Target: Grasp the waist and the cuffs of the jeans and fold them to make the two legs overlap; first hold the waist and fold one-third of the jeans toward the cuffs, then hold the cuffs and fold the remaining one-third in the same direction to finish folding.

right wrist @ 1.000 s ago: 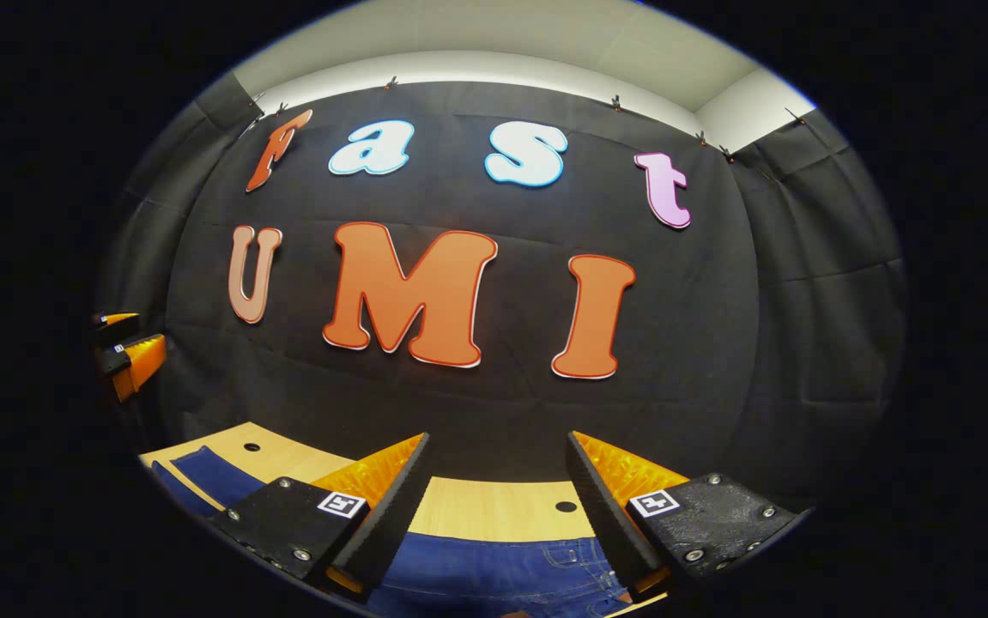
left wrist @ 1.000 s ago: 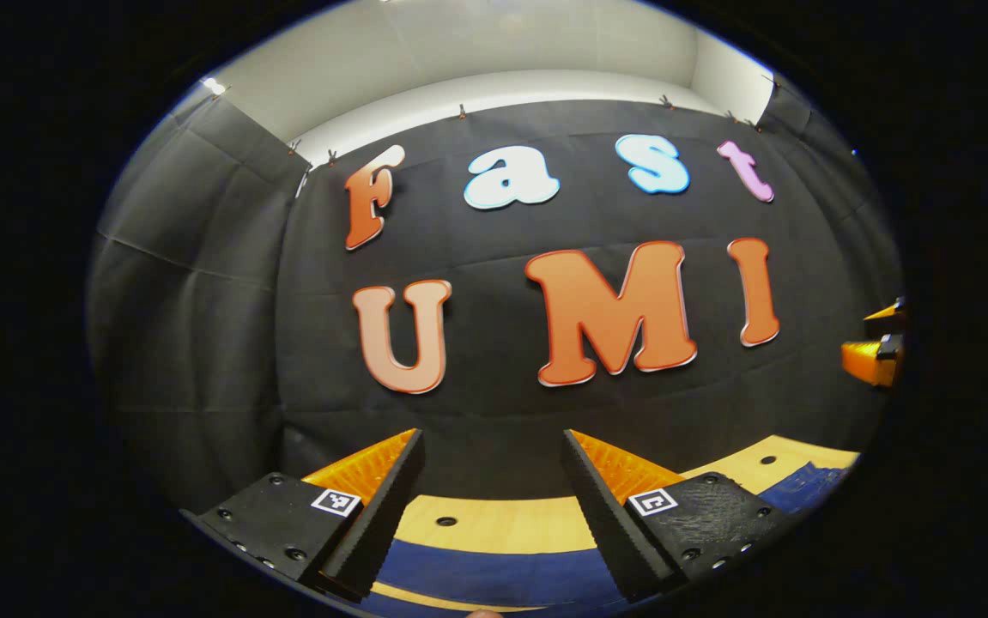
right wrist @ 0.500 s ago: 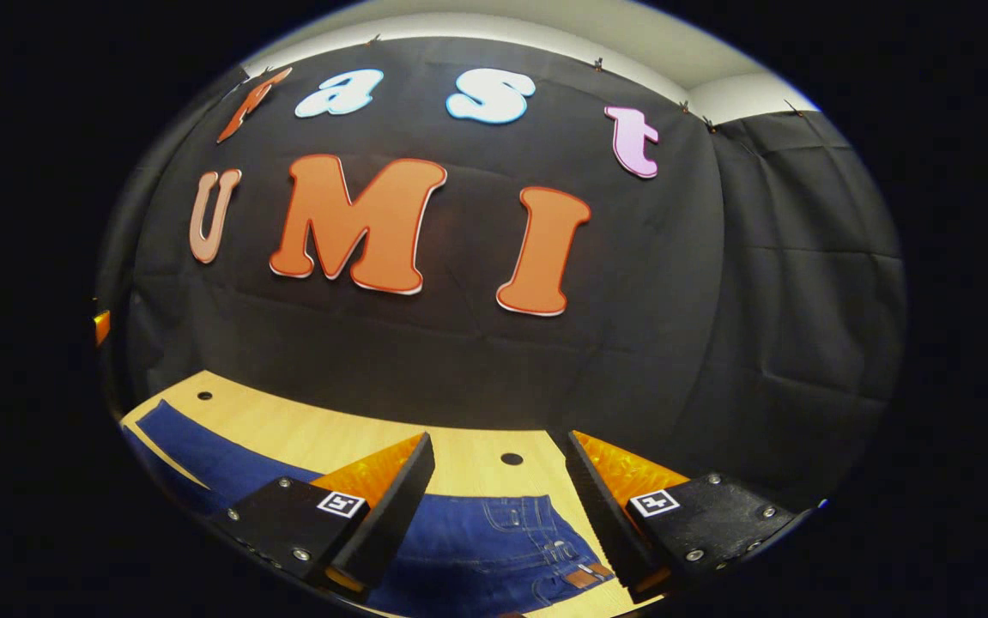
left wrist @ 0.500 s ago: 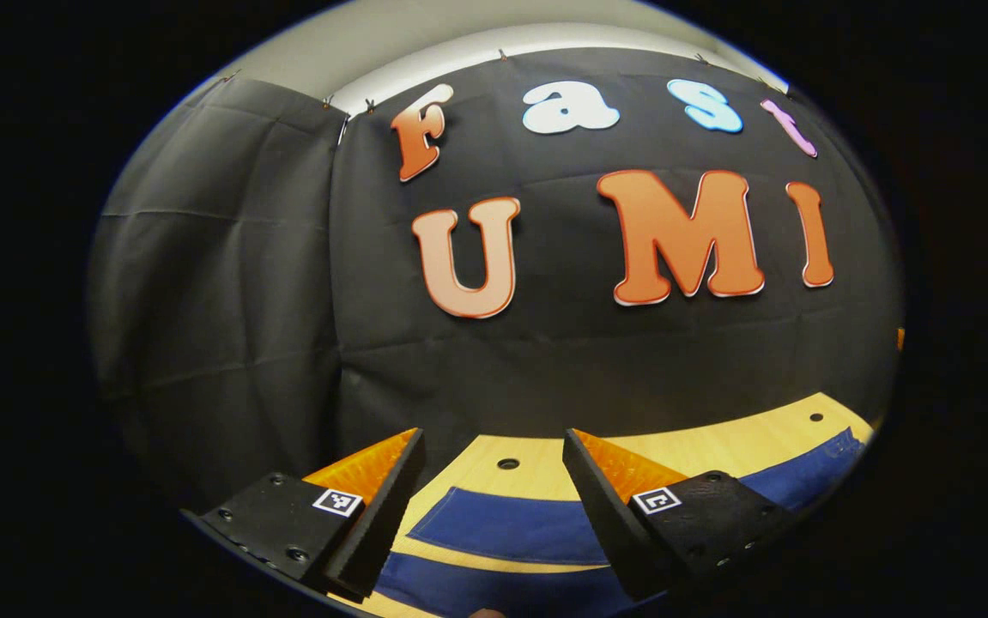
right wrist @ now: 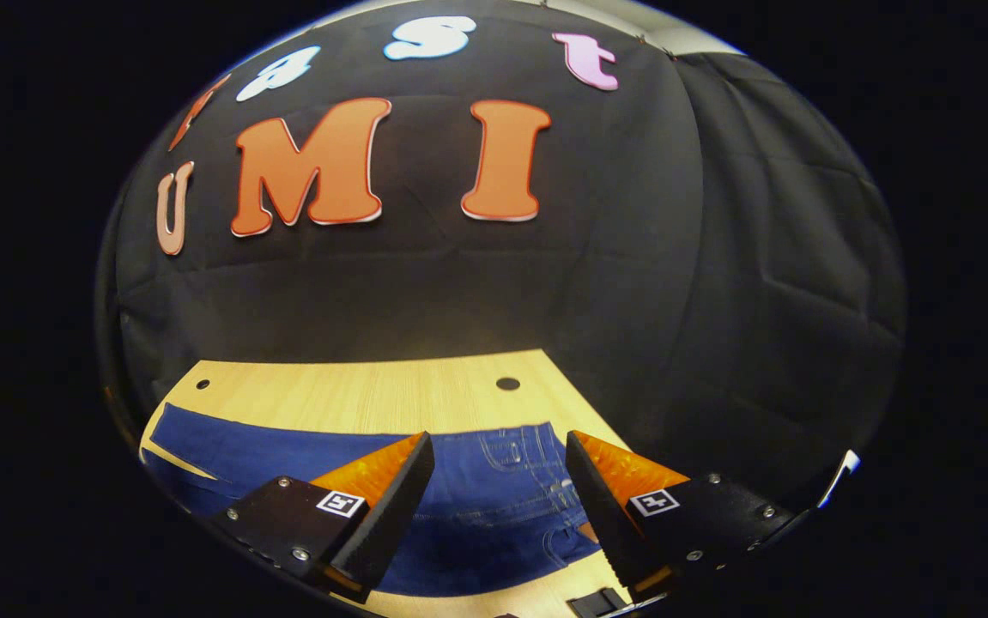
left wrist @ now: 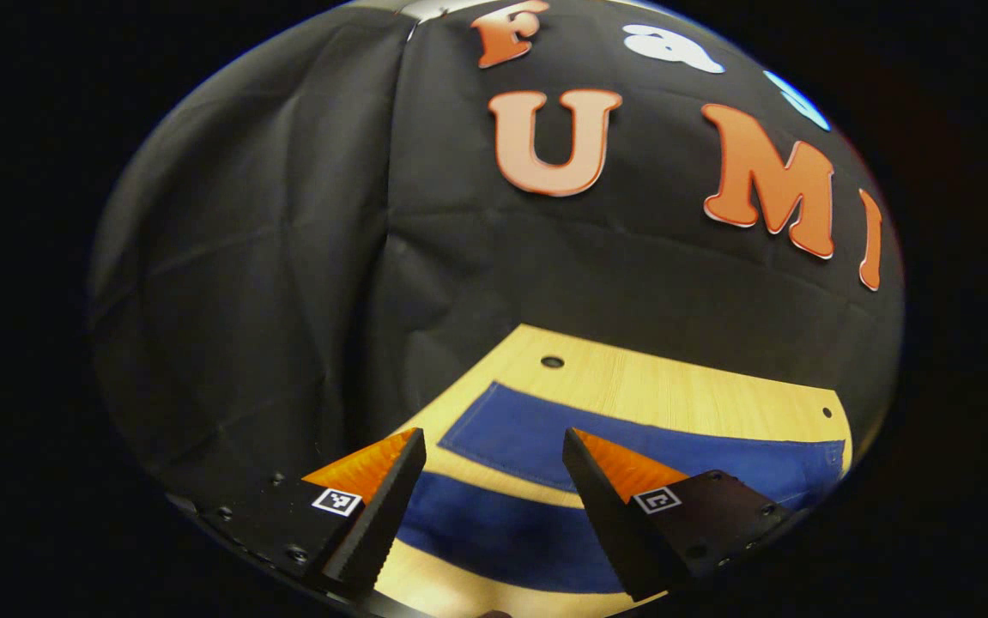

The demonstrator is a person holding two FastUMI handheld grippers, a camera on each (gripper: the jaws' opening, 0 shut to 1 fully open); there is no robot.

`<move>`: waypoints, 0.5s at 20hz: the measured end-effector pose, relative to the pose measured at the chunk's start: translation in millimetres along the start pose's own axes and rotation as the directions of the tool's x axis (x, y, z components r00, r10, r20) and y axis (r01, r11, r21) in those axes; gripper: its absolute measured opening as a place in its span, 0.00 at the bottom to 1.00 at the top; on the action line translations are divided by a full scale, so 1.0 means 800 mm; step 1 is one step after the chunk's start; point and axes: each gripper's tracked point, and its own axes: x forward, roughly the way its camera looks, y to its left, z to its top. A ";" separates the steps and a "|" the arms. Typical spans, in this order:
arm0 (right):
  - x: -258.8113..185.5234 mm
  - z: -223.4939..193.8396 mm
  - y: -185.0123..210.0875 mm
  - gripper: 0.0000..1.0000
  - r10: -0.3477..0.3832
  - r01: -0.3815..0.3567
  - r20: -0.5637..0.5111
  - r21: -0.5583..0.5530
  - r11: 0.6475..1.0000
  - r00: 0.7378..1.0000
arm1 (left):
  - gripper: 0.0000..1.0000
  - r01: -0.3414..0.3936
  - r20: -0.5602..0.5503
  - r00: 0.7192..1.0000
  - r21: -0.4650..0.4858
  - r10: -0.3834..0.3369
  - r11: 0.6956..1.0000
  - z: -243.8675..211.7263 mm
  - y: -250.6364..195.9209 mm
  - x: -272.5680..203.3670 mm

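Observation:
Blue jeans lie flat on a light wooden table. In the left gripper view the two legs run side by side with a strip of table between them, and the cuff ends sit near the table's left edge. My left gripper hangs open above the cuffs, touching nothing. In the right gripper view the waist with its pockets and stitching lies under my right gripper, which is open and holds nothing. The legs stretch away to the left.
Black cloth walls stand close behind the table and to both sides. The table top has small round holes. A small black object lies at the table's near edge by the waist.
Both views have tipped downward. More of the table and jeans shows now, and each gripper has come nearer to its end of the jeans. Both stay open.

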 end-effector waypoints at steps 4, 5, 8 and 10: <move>0.011 -0.049 -0.013 0.97 -0.007 0.018 -0.136 0.077 0.997 0.991 | 0.98 -0.035 -0.200 0.980 -0.182 -0.002 0.983 -0.067 0.044 0.016; 0.011 -0.060 -0.016 0.97 -0.011 0.025 -0.163 0.085 0.996 0.987 | 0.98 -0.044 -0.238 0.971 -0.245 -0.016 0.968 -0.080 0.051 0.023; 0.017 -0.085 -0.016 0.97 -0.003 0.030 -0.231 0.112 0.993 0.973 | 0.98 -0.087 -0.343 0.938 -0.379 -0.052 0.921 -0.131 0.069 0.044; 0.016 -0.099 -0.014 0.96 0.007 0.037 -0.274 0.155 0.987 0.962 | 0.98 -0.116 -0.385 0.920 -0.439 -0.070 0.891 -0.146 0.069 0.052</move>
